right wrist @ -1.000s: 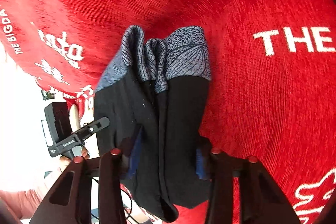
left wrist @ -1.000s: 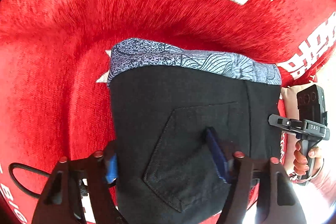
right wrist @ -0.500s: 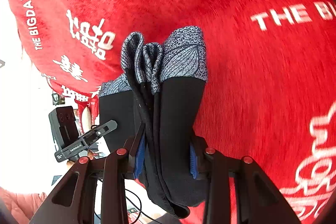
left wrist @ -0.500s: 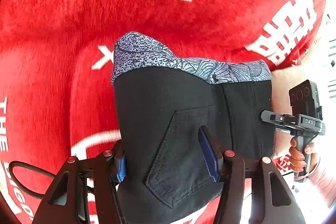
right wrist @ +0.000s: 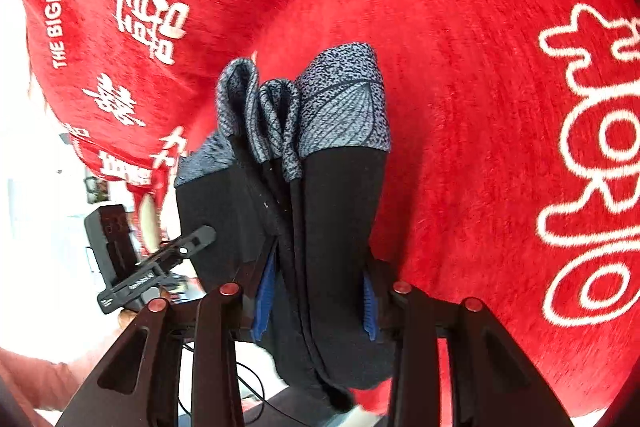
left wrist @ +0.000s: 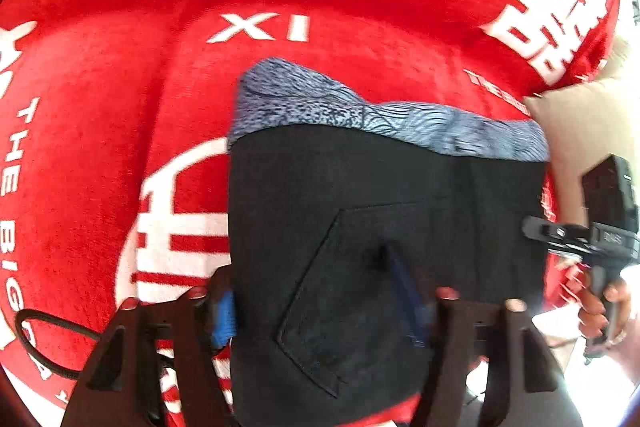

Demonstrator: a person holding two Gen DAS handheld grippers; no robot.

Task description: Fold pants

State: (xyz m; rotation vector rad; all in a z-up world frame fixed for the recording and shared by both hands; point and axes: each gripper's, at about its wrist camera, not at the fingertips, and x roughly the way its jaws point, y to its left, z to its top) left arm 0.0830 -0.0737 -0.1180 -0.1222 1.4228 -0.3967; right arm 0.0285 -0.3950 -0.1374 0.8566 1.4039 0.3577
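Pants (left wrist: 384, 227), one folded black pair mid-frame over one red blanket (left wrist: 120, 107), we pinch with our two grippers, left (left wrist: 320, 291) opening, right (right wrist: 316, 291) opening; only left view shows the pocket (left wrist: 360, 287).

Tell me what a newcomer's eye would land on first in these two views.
The bright red cloth with white lettering fills both views. At centre hang the folded black pants, their grey patterned band at the far end, between the jaws of the left gripper and the right gripper.
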